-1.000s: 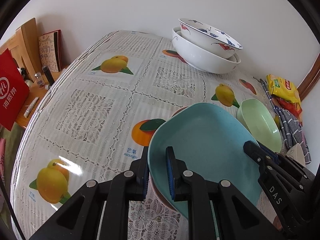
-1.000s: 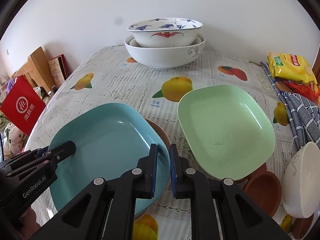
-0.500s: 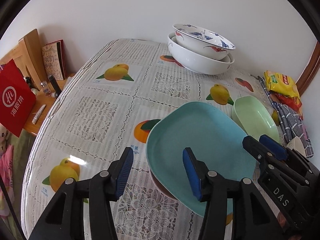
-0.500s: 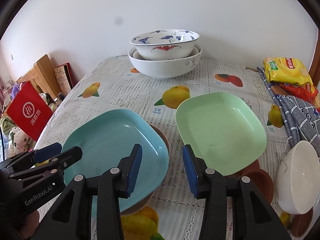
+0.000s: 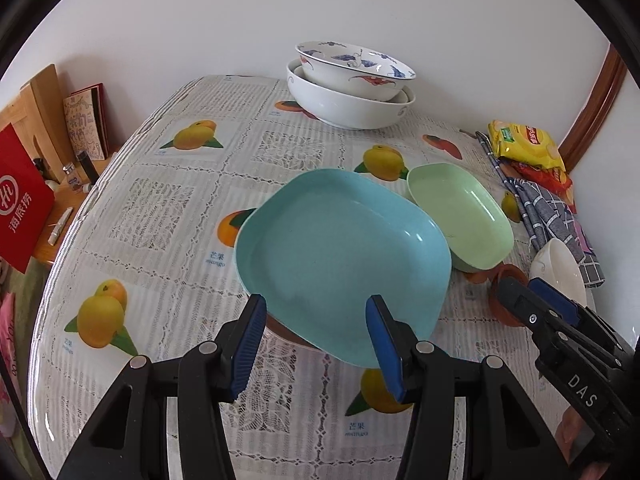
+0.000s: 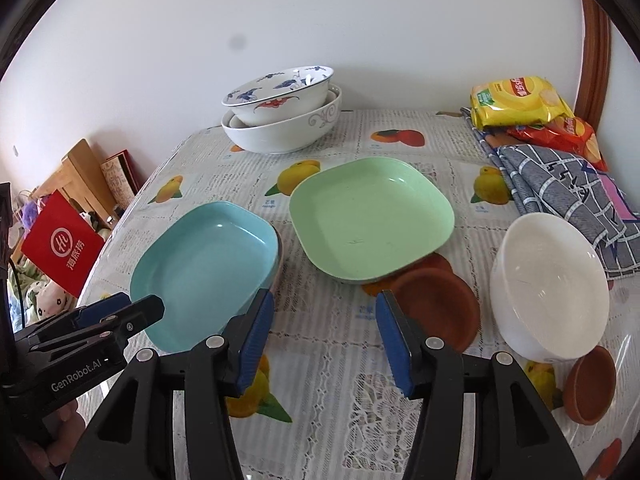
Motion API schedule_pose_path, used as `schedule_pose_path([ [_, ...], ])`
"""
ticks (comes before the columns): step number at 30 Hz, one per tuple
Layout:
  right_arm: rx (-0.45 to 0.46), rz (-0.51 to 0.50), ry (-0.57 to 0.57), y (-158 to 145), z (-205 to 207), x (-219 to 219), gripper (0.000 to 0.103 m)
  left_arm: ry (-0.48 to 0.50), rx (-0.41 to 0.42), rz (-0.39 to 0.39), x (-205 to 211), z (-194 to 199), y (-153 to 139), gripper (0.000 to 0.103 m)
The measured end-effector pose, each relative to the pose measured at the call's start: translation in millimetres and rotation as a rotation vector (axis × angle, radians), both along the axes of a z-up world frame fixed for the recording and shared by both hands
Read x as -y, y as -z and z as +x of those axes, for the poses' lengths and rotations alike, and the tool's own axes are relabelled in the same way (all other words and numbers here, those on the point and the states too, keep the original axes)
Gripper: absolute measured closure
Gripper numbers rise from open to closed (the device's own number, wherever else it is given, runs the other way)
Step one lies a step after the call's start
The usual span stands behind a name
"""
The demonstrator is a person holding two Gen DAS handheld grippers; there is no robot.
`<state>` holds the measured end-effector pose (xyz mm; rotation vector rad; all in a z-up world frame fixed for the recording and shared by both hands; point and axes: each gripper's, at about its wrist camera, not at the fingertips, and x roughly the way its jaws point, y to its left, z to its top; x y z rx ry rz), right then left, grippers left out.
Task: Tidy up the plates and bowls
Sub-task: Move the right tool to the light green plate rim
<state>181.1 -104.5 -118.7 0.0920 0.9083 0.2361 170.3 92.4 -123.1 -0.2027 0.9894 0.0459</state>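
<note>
Since a second ago we've let go of the blue plate and backed both grippers off it. Left gripper jaws apart, nothing between. Right gripper jaws opening, empty too. Blue plate rests on a brown dish, whose edge peeks out beneath it; green plate just right of the blue plate, tilted on a brown saucer. White bowl further right. Risk: both plates perch on smaller dishes, so a nudge could tip them.

Black left claw with blue pads, silver screws, right claw alike, white "GenRobot.AI" and "DAS" lettering
</note>
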Motion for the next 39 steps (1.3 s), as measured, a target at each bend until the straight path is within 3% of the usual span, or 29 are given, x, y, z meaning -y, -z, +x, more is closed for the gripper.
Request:
schedule_pose_path([
  [23,-0.019,0.039,0.072,4.3,-20.5,49.0,0.050,0.122,0.005,-0.004,60.4,-0.5,1.1,0.054],
  [25,-0.022,0.042,0.080,5.1,-20.8,52.7,0.050,0.134,0.004,0.007,65.6,1.7,3.5,0.060],
  [30,-0.012,0.008,0.084,7.0,-22.9,57.7,0.050,0.153,-0.017,0.009,72.1,10.2,12.8,0.089],
  [39,-0.029,0.016,0.101,11.9,-21.9,69.5,0.050,0.152,-0.024,-0.011,77.9,23.5,13.9,0.093],
])
